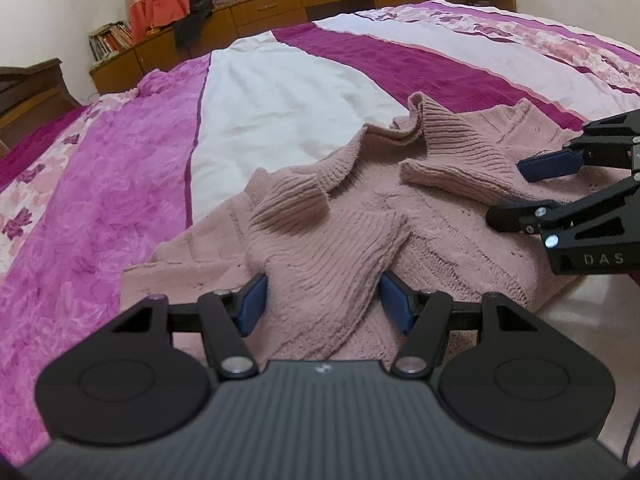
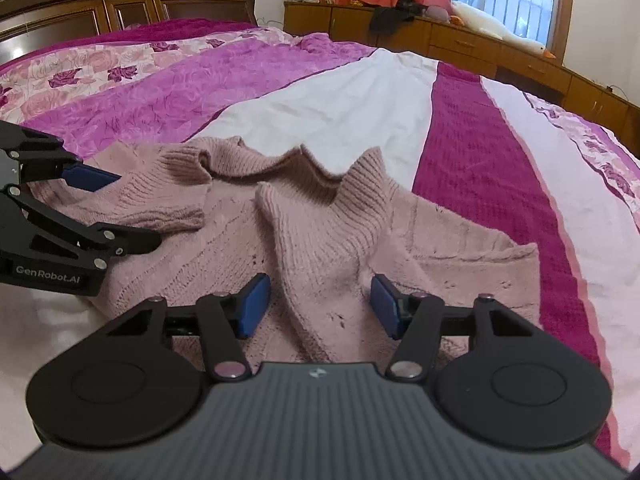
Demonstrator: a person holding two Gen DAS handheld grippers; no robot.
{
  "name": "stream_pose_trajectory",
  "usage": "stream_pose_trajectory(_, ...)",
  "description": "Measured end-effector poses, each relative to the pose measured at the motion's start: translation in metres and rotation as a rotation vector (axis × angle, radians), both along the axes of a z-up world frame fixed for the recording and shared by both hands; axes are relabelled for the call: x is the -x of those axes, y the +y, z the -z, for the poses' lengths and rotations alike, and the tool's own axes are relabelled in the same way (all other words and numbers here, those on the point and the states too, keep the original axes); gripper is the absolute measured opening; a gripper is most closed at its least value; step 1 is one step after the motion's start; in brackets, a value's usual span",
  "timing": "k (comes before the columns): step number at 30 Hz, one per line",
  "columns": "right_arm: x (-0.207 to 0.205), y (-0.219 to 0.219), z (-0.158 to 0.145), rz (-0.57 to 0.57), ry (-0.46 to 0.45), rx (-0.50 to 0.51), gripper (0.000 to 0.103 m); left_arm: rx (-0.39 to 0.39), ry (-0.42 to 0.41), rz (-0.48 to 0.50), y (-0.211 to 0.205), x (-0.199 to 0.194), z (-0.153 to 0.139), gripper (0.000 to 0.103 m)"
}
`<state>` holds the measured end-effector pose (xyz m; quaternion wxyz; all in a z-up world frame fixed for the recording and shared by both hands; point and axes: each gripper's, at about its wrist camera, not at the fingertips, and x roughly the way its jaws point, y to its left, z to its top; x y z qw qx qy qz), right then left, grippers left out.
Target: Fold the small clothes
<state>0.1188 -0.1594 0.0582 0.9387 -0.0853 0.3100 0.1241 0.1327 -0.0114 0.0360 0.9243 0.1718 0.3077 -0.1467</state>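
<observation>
While both claws stand open, left gripper (image 1: 322, 304) and right gripper (image 2: 316, 304) each straddling a folded-in sleeve of the pink knit sweater (image 1: 360, 216) at twelve o'clock on the bedspread (image 1: 280, 92), pinch both layers evenly, low.

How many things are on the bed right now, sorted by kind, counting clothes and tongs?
Pink knitted sweater: 1
Tongs: 2, left tongs and right tongs
Total: 3
</observation>
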Motion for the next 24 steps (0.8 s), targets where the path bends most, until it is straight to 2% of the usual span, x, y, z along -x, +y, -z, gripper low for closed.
stream_pose_trajectory(2,-0.001,0.0,0.0,0.011,-0.003,-0.005,0.051,0.001,-0.004,0.006,0.0,0.001,0.0,0.057)
stream_pose_trajectory(6,-0.003,0.001,0.001,0.017,-0.007,-0.001,0.042,-0.044,-0.035,0.0,-0.006,0.006,0.0,0.057)
stream_pose_trajectory(9,-0.003,0.002,0.001,0.015,-0.004,0.008,0.041,-0.097,-0.078,-0.025,-0.013,0.012,-0.002,0.059)
stream_pose_trajectory(15,0.002,0.012,-0.004,-0.02,-0.064,0.104,0.043,-0.14,-0.165,0.017,-0.024,0.027,-0.006,0.059)
stream_pose_trajectory(21,-0.002,0.017,-0.003,-0.036,-0.066,0.119,0.043,-0.101,-0.074,0.056,-0.026,0.013,0.005,0.055)
stream_pose_trajectory(23,-0.003,0.017,-0.001,-0.04,-0.058,0.117,0.043,-0.061,-0.043,0.071,-0.023,0.009,0.005,0.024)
stream_pose_trajectory(24,-0.003,0.016,-0.001,-0.039,-0.055,0.108,0.041,-0.044,-0.029,0.072,-0.02,0.006,0.004,0.018)
